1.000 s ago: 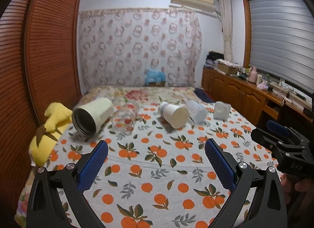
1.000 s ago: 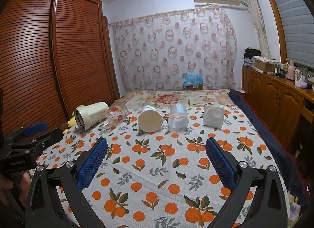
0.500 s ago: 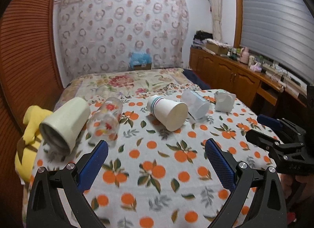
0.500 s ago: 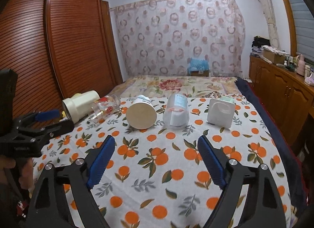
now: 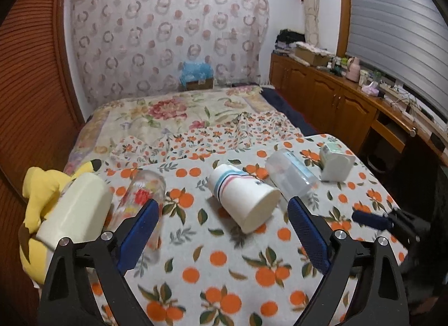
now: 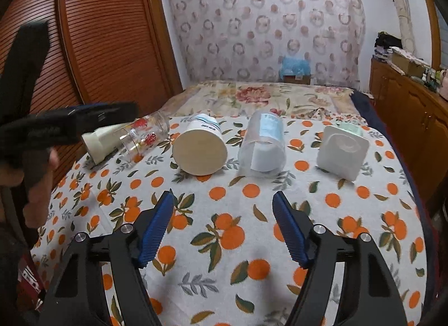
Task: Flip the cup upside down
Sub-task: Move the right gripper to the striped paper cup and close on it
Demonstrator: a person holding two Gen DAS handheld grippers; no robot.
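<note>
Several cups lie on their sides in a row on the orange-print cloth. From the left: a cream tumbler (image 5: 75,211) (image 6: 102,141), a clear printed glass (image 5: 140,200) (image 6: 142,135), a white paper cup with stripes (image 5: 243,197) (image 6: 200,146), a clear plastic cup (image 5: 291,174) (image 6: 263,146) and a white square cup (image 5: 336,162) (image 6: 343,150). My left gripper (image 5: 221,230) is open and empty, close in front of the glass and the paper cup. My right gripper (image 6: 222,222) is open and empty, a little short of the paper cup and the plastic cup.
A yellow plush toy (image 5: 36,202) lies at the cloth's left edge behind the tumbler. A wooden wardrobe (image 6: 106,40) stands on the left and a wooden cabinet (image 5: 336,101) on the right. The bed (image 5: 173,113) lies beyond the cups.
Both grippers have moved forward toward the row of cups, which now look larger and nearer. The left gripper has come down close to the glass and tumbler. Both stay open.
</note>
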